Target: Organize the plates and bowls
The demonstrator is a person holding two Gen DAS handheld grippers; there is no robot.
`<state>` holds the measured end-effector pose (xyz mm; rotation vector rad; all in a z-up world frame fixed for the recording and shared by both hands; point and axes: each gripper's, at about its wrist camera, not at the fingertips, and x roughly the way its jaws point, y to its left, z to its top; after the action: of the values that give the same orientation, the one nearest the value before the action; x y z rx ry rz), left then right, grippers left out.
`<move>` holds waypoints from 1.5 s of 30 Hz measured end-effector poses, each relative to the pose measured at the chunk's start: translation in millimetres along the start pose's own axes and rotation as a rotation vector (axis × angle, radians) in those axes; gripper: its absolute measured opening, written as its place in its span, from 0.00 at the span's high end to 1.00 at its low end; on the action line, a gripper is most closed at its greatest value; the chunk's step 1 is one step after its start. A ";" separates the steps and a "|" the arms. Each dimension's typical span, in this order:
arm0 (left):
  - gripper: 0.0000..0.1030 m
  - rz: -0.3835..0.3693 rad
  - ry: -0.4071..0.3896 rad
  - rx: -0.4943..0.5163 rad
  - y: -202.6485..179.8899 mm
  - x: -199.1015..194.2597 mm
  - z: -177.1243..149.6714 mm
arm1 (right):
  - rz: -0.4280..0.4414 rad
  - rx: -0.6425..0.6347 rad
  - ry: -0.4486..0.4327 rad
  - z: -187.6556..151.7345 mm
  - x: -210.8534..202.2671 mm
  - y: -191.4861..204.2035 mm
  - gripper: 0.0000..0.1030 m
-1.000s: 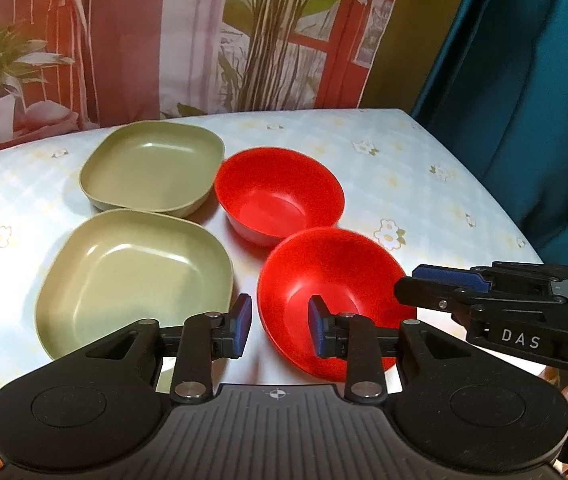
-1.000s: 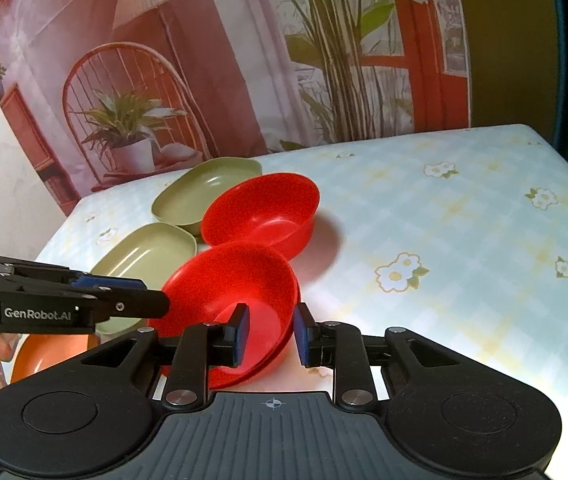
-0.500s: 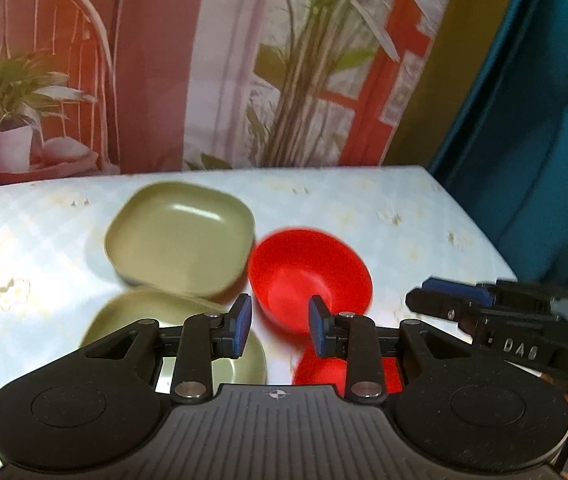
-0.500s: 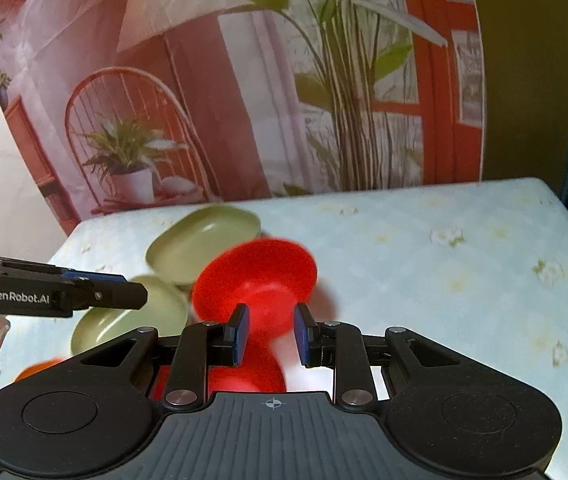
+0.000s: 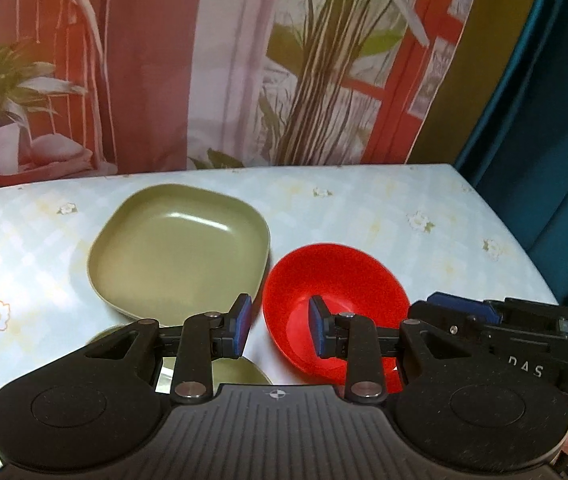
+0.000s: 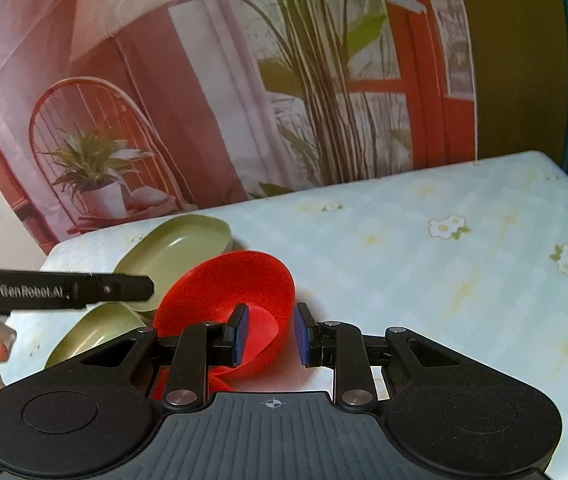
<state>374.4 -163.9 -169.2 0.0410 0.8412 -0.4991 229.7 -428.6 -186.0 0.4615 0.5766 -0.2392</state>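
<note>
A red bowl [image 6: 240, 292] sits on the flowered bench [image 6: 444, 272], its near rim between the parted fingers of the right tool [image 6: 270, 334] — not yet clamped. Another red bowl's edge [image 6: 220, 382] shows below it. Two olive square plates [image 5: 180, 248] lie alongside, unstacked. The left tool [image 5: 280, 330] hovers, fingers apart, holding nothing. Sorting looks barely begun.

Both views are evenly and softly lit, with a warm reddish cast. A pale sheen lies across the far green plate [image 5: 180, 248], and the red bowl [image 5: 336, 300] glows saturated. Shadows on the tabletop [image 6: 444, 280] are faint. Fisheye distortion bends the edges; the backdrop [image 5: 244, 60] looks slightly soft.
</note>
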 end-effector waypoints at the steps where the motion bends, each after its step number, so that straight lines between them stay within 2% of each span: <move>1: 0.68 -0.001 0.005 -0.001 1.0 2.5 -0.4 | -0.001 0.005 0.003 -0.4 3.0 -0.9 0.77; 14: 0.68 -0.036 0.063 0.023 -1.4 22.8 -6.3 | 0.021 0.056 0.040 -5.8 23.0 -5.3 0.78; 16: 0.69 -0.024 0.076 0.013 -0.1 24.1 -7.9 | 0.022 0.059 0.044 -6.5 24.4 -5.5 0.78; 19: 0.69 -0.047 0.093 -0.020 3.8 26.2 -9.9 | 0.024 0.065 0.047 -7.3 26.1 -6.4 0.78; 20: 0.70 -0.052 0.096 -0.025 4.6 26.8 -10.7 | 0.025 0.067 0.048 -7.5 26.4 -6.8 0.79; 22: 0.79 -0.049 0.097 -0.023 5.0 27.3 -11.5 | 0.026 0.070 0.049 -7.4 26.9 -7.4 0.84; 29: 0.85 -0.030 0.051 -0.021 1.7 17.3 -9.4 | 0.030 0.081 0.031 -6.7 25.1 -7.7 0.91; 34: 0.85 -0.029 0.022 -0.028 -1.0 7.1 -5.3 | 0.036 0.082 -0.001 -2.1 18.3 -4.9 0.91; 45: 0.84 -0.012 -0.034 0.021 -13.7 -27.0 -7.5 | 0.051 0.062 -0.048 5.9 -7.0 5.7 0.91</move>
<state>348.0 -163.3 -152.5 0.0467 0.8033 -0.5189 228.7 -425.9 -175.6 0.5286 0.5112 -0.2195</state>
